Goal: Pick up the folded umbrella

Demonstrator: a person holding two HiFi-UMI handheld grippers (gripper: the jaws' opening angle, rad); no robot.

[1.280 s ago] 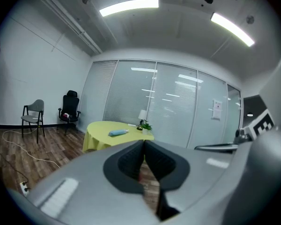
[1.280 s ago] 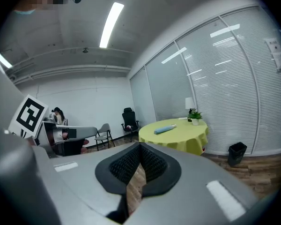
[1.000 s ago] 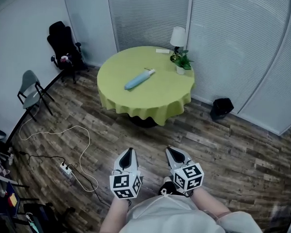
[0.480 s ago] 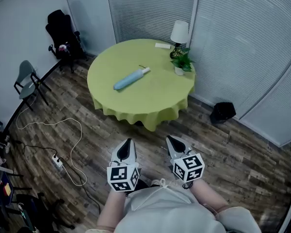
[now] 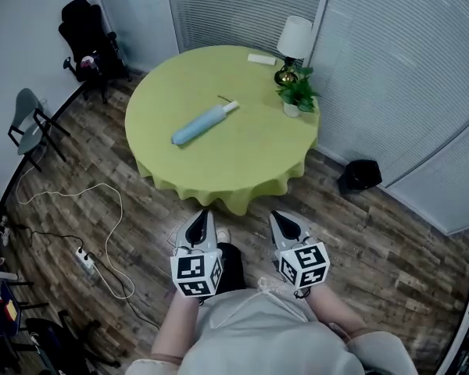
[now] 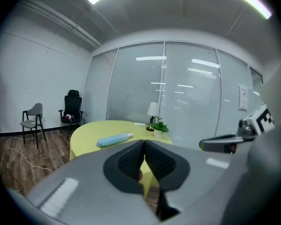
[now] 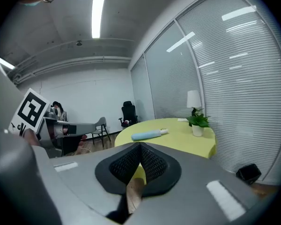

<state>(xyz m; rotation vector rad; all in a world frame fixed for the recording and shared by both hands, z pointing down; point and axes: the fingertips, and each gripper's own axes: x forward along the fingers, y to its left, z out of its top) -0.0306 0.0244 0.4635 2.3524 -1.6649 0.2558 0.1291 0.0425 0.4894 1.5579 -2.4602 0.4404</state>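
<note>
The folded umbrella [image 5: 200, 124], light blue with a white handle end, lies on the round table with the yellow-green cloth [image 5: 250, 162]. It also shows in the left gripper view as the umbrella [image 6: 113, 139] and in the right gripper view as the umbrella [image 7: 148, 134]. My left gripper [image 5: 200, 219] is shut and empty, just short of the table's near edge. Beside it my right gripper [image 5: 282, 223] is also shut with nothing in it. Both point toward the table, well short of the umbrella.
A white lamp [image 5: 292, 44], a small potted plant [image 5: 297, 94] and a flat white object [image 5: 260, 58] stand at the table's far side. A grey folding chair [image 5: 30, 128], a black office chair [image 5: 84, 33], a power strip with cable [image 5: 84, 258] and a black bin [image 5: 359, 176] are on the wooden floor.
The table and umbrella have come closer and larger in the head view. Both grippers stay shut side by side, now near the tablecloth's front edge.
</note>
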